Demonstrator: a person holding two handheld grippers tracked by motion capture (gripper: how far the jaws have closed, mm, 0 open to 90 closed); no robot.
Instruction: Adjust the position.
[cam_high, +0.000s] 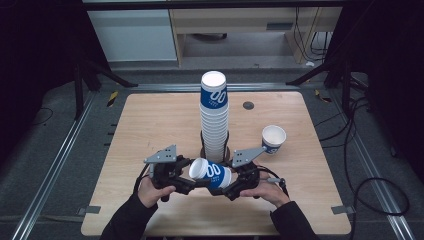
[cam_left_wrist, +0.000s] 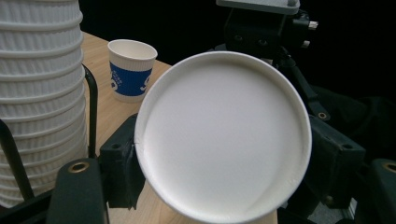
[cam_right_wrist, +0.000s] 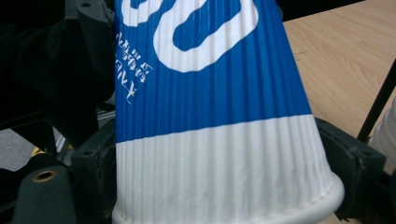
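Observation:
A blue-and-white ribbed paper cup (cam_high: 211, 173) lies on its side in the air near the table's front edge, mouth to the left. My left gripper (cam_high: 189, 183) is shut on it near the rim; in the left gripper view the white inside of the cup (cam_left_wrist: 224, 140) faces the camera, and the left gripper (cam_left_wrist: 226, 165) has a pad (cam_left_wrist: 120, 169) pressed on each side. My right gripper (cam_high: 226, 188) is shut on the base end. The right gripper view looks along the cup's wall (cam_right_wrist: 210, 121), with the right gripper (cam_right_wrist: 224, 175) clamping its white lower band.
A tall stack of the same cups (cam_high: 214, 112) stands in a black wire holder (cam_high: 202, 145) at the table's middle, just behind the grippers. One single cup (cam_high: 273, 138) stands upright to the right. A dark round hole (cam_high: 248, 105) sits farther back on the wooden table (cam_high: 150, 120).

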